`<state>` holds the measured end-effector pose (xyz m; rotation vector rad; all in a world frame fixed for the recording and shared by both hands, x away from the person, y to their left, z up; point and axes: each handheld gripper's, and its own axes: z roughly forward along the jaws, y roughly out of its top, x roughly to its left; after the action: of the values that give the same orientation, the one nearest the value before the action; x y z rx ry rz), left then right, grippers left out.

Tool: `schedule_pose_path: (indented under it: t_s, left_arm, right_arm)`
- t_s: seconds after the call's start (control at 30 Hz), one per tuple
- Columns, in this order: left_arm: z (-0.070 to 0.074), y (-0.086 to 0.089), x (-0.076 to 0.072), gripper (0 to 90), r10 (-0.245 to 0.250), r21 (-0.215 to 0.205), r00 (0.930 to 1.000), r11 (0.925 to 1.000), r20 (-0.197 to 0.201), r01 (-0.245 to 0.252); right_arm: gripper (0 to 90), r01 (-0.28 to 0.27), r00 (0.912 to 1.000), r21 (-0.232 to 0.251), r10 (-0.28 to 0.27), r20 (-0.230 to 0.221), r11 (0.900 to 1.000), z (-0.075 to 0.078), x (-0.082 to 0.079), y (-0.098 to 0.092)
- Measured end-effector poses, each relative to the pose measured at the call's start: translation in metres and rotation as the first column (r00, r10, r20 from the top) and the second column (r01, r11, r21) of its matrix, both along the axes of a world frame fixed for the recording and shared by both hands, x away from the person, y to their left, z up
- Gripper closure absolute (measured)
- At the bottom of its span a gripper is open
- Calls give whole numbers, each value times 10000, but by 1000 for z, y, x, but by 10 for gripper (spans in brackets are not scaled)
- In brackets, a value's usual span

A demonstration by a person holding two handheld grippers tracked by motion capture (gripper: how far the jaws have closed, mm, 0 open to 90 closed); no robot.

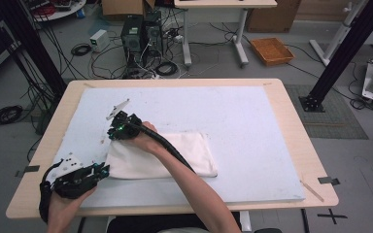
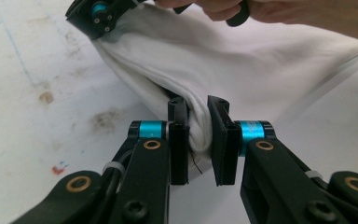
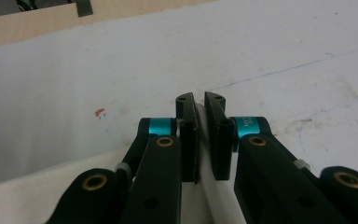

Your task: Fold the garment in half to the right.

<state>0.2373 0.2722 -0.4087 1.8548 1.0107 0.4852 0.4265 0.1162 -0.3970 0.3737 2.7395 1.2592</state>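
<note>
A folded white cloth (image 1: pixel 175 155) lies on the white mat, left of the middle. My left gripper (image 1: pixel 104 170) is at the cloth's near left corner and, in the left gripper view, the left gripper (image 2: pixel 197 105) is shut on a bunched fold of the cloth (image 2: pixel 223 60). My right arm crosses over the cloth to its far left corner, where the right gripper (image 1: pixel 113 136) points down. The right gripper (image 2: pixel 100 16) pinches that lifted corner. In its own view the right gripper (image 3: pixel 199 98) has its jaws nearly together with a thin white edge between them, and the cloth (image 3: pixel 37 200) trails off below.
The white mat (image 1: pixel 252 126) covers most of the wooden table (image 1: pixel 296 121) and is stained in places. Behind the table, the floor holds computer towers (image 1: pixel 141 34), cables, an orange tray (image 1: pixel 271 51) and black frame posts (image 1: pixel 342 53).
</note>
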Motion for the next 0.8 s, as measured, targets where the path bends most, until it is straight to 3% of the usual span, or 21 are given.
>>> schedule_pose_path:
  t_s: [0.17, 0.33, 0.6, 0.8]
  left_arm:
    - [8, -18, 3, 789, -500, 44, 9985, 9987, 232, 500]
    - [13, -40, 11, 789, -1031, -239, 9942, 9943, 318, 1039]
    - [17, -86, 27, 789, -1881, -332, 9816, 9814, 343, 1892]
    - [15, -122, 41, 789, -2317, -542, 9726, 9711, 207, 2325]
  right_arm:
    - [850, -59, 10000, 147, 59, 31, 9999, 7, 0, -17]
    - [850, -47, 9998, 252, 43, 174, 9997, 15, 1, -38]
    - [850, 190, 9994, 481, -204, 282, 9987, 22, 1, -76]
    - [850, 675, 9970, 455, -691, 352, 9967, 24, 4, -114]
